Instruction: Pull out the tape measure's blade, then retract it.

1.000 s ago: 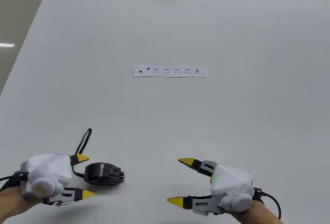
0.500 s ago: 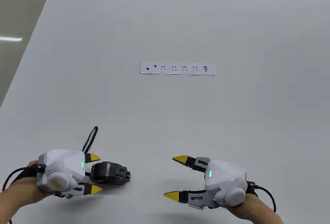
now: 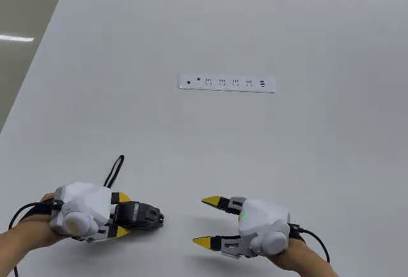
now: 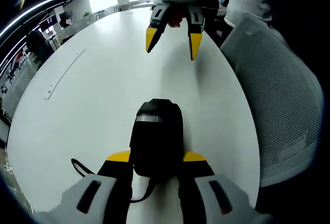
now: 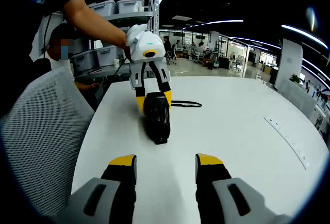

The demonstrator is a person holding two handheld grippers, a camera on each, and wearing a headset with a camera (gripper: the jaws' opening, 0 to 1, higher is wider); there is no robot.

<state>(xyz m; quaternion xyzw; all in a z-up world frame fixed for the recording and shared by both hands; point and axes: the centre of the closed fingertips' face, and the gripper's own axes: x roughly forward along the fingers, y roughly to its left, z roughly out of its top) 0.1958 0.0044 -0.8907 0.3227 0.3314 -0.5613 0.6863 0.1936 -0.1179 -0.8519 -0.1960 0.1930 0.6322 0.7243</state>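
Observation:
The black tape measure (image 3: 141,215) lies on the white table (image 3: 210,143) near its front left edge, its blade not drawn out. My left gripper (image 3: 122,214) is shut on the case, with a yellow tip pressed against each side. In the left gripper view the tape measure (image 4: 157,139) sits between the tips of the left gripper (image 4: 156,157). Its black wrist strap (image 3: 113,172) trails away over the table. My right gripper (image 3: 207,221) is open and empty, a short way right of the case and pointing at it. In the right gripper view the right gripper (image 5: 166,160) faces the tape measure (image 5: 157,114).
A white power strip (image 3: 226,83) lies flat in the middle of the table. A mesh-backed chair (image 5: 41,131) stands at the table's near edge. Shelves with bins (image 5: 116,7) stand behind.
My left gripper has moved forward around the tape measure and its jaws have narrowed onto the case. The right gripper has drifted left, closer to the case, still open.

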